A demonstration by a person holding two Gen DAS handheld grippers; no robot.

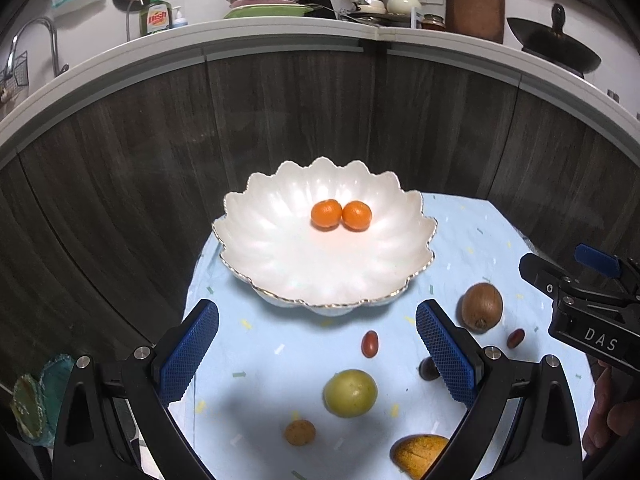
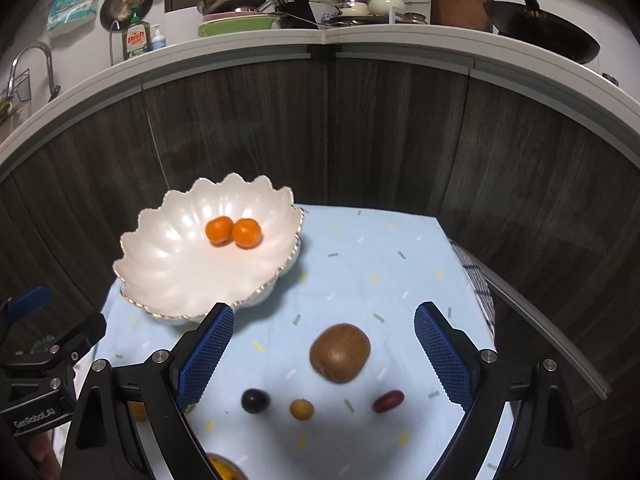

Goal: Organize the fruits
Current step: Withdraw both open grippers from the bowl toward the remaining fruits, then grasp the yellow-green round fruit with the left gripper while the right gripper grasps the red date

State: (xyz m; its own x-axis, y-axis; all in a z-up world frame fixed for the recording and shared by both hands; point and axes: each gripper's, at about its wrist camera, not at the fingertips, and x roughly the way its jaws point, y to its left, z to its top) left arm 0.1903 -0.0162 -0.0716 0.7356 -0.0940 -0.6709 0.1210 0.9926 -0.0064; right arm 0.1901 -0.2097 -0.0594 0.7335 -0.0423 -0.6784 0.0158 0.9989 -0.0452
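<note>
A white scalloped bowl (image 1: 280,256) stands on the pale blue cloth and holds two small oranges (image 1: 341,214); the bowl also shows in the right wrist view (image 2: 176,276). My left gripper (image 1: 318,340) is open and empty, just in front of the bowl. Below it lie a yellow-green round fruit (image 1: 350,393), a red date (image 1: 370,344), a small tan fruit (image 1: 299,432) and a yellow mango (image 1: 418,454). My right gripper (image 2: 324,354) is open and empty above a brown kiwi (image 2: 340,353). A dark grape (image 2: 255,401), a small yellow fruit (image 2: 302,409) and a red date (image 2: 388,401) lie near it.
The small table's cloth (image 2: 380,264) ends close to dark wood cabinet fronts (image 2: 380,132). A checked cloth (image 2: 476,280) hangs at the table's right edge. A cluttered kitchen counter (image 1: 280,28) runs behind. A teal item (image 1: 36,400) lies off the table at left.
</note>
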